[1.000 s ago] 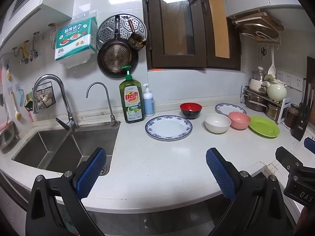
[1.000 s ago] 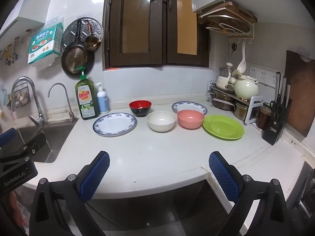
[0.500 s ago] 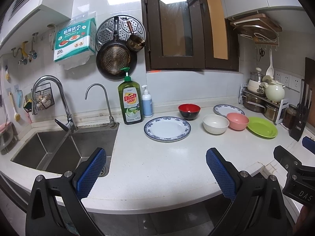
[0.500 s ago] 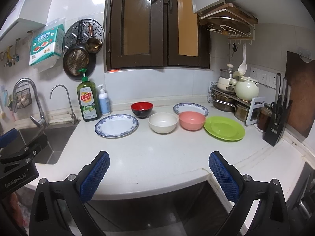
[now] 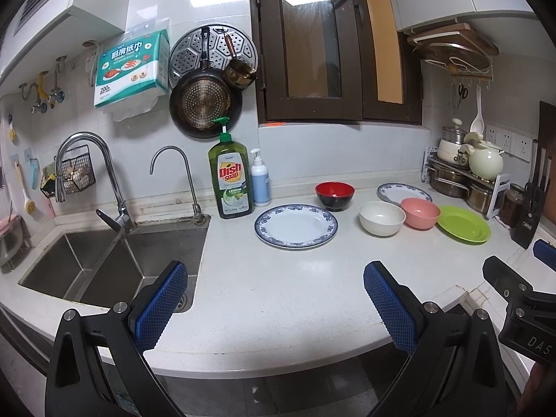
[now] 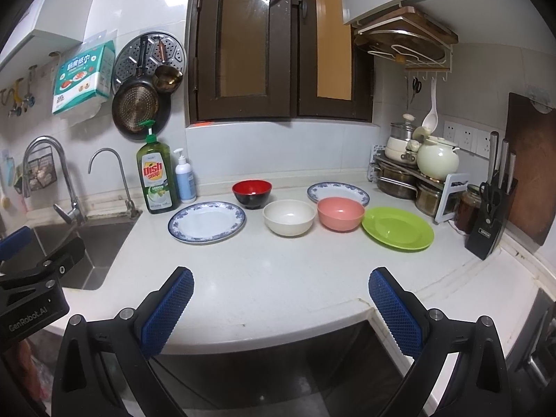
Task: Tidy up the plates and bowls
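A: Both claws hang over the front edge of the surface [image 6: 278, 278], and neither one has anything in it. The left claw [image 5: 276, 299] is spread wide, blue pads well apart.

B: Same for the right claw [image 6: 281, 300], wide open and empty. Now the dishes, all toward the back edge.

A: The large blue-rimmed plate [image 6: 206, 221] lies nearest the sink [image 5: 104, 260], just in front of the dish soap bottle [image 6: 156, 177]. Behind it to the right, the red bowl [image 6: 252, 193].

B: Then the white bowl [image 6: 289, 221] and pink bowl [image 6: 340, 213] side by side, a smaller blue-rimmed plate [image 6: 338, 191] behind them.

A: And the green plate [image 6: 398, 232] closes the row toward the right corner, near the pot rack [image 6: 417, 180] and knife block [image 6: 490, 222].
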